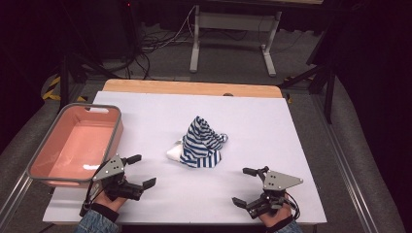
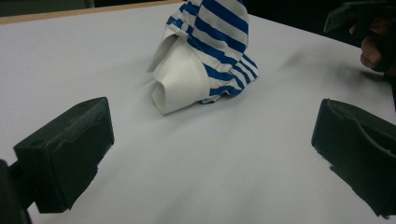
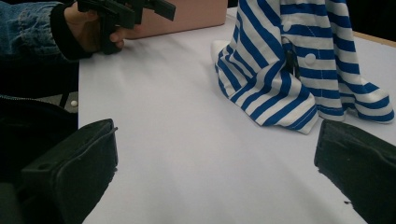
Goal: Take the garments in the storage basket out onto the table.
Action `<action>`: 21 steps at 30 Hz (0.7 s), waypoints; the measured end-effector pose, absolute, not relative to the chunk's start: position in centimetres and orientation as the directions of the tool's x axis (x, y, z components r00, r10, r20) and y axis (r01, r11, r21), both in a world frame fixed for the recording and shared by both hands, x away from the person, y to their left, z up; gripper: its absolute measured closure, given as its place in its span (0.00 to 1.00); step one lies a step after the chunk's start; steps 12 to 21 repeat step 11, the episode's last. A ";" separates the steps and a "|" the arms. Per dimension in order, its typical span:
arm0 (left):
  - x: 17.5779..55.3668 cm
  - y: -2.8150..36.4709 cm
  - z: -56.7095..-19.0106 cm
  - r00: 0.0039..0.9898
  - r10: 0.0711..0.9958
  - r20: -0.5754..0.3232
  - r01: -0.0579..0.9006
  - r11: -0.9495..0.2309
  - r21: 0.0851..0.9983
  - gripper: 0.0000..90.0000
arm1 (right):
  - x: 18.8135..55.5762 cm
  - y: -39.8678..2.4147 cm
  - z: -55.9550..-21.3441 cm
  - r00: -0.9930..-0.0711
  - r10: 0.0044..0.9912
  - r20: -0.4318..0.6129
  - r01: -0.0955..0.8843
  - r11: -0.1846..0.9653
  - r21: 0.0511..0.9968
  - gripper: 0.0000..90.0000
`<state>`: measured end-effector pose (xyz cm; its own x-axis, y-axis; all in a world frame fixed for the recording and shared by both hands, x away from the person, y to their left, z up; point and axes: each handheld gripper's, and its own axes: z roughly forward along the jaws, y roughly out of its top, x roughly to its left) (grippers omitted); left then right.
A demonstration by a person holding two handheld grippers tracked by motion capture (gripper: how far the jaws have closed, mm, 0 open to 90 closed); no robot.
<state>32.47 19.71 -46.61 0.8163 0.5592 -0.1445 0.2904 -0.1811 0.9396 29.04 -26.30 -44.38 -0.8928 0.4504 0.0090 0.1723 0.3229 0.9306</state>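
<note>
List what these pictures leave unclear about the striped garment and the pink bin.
- Striped garment: bunched in a heap, so its type and underside are hidden by its own folds; its top is cut off by the upper edge in both gripper views.
- Pink bin: in the right gripper view, only a strip of wall shows behind the left gripper.

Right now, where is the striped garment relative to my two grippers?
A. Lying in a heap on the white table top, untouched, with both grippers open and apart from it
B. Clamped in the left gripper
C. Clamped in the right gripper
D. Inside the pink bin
A: the striped garment sits bunched on the table, with the left gripper and right gripper both open and short of it; the pink bin holds nothing.
</note>
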 end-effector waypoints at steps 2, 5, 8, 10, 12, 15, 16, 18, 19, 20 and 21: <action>32.5 19.7 -46.6 0.815 0.562 -0.140 0.288 -0.184 0.940 0.00 | 29.0 -26.3 -44.4 -0.892 0.452 0.009 0.172 0.322 0.931 0.00; 32.5 19.7 -46.6 0.814 0.563 -0.143 0.290 -0.181 0.940 0.00 | 29.1 -26.3 -44.4 -0.891 0.453 0.011 0.174 0.320 0.931 0.00; 32.5 19.7 -46.6 0.810 0.566 -0.153 0.299 -0.173 0.939 0.00 | 29.1 -26.3 -44.4 -0.891 0.453 0.012 0.176 0.323 0.930 0.00; 32.5 19.7 -46.6 0.806 0.572 -0.153 0.300 -0.172 0.938 0.00 | 29.1 -26.3 -44.4 -0.891 0.453 0.012 0.177 0.322 0.930 0.00; 32.5 19.7 -46.6 0.804 0.574 -0.158 0.303 -0.166 0.938 0.00 | 29.1 -26.3 -44.4 -0.891 0.454 0.012 0.177 0.322 0.930 0.00; 32.5 19.7 -46.6 0.804 0.574 -0.158 0.303 -0.166 0.938 0.00 | 29.1 -26.3 -44.4 -0.891 0.454 0.012 0.177 0.322 0.930 0.00; 32.5 19.7 -46.6 0.804 0.574 -0.158 0.303 -0.166 0.938 0.00 | 29.1 -26.3 -44.4 -0.891 0.454 0.012 0.177 0.322 0.930 0.00; 32.5 19.7 -46.6 0.804 0.574 -0.158 0.303 -0.166 0.938 0.00 | 29.1 -26.3 -44.4 -0.891 0.454 0.012 0.177 0.322 0.930 0.00; 32.5 19.7 -46.6 0.804 0.574 -0.158 0.303 -0.166 0.938 0.00 | 29.1 -26.3 -44.4 -0.891 0.454 0.012 0.177 0.322 0.930 0.00; 32.5 19.7 -46.6 0.804 0.574 -0.158 0.303 -0.166 0.938 0.00 | 29.1 -26.3 -44.4 -0.891 0.454 0.012 0.177 0.322 0.930 0.00; 32.5 19.7 -46.6 0.804 0.574 -0.158 0.303 -0.166 0.938 0.00 | 29.1 -26.3 -44.4 -0.891 0.454 0.012 0.177 0.322 0.930 0.00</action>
